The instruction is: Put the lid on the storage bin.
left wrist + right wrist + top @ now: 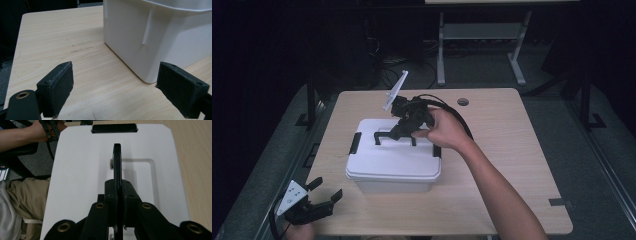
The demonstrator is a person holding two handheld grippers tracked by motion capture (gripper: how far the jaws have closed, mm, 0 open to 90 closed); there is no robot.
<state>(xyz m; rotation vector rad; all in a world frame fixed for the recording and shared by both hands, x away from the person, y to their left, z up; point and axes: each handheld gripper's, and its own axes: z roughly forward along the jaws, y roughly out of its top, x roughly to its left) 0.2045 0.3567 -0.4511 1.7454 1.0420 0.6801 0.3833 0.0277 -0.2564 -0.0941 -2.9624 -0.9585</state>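
A white plastic storage box point(387, 172) with a white lid point(377, 157) stands near the middle of the light wood table point(512, 150). A black carry handle point(384, 135) is raised upright on the lid, with black clasps at the lid's ends. My right gripper point(401, 131) is shut on that handle point(117, 162); in the right gripper view the jaws pinch the thin black bar edge-on over the lid point(80, 170). My left gripper point(326, 191) hangs open at the table's front left corner. In the left gripper view the pads point(62, 82) frame the box's side wall point(155, 42).
A black cable point(457, 117) loops from the right gripper across the table's back. A round hole point(463, 101) sits in the tabletop at the back. A desk frame point(482, 35) stands on the floor beyond. The person's forearm point(492, 185) crosses the right front.
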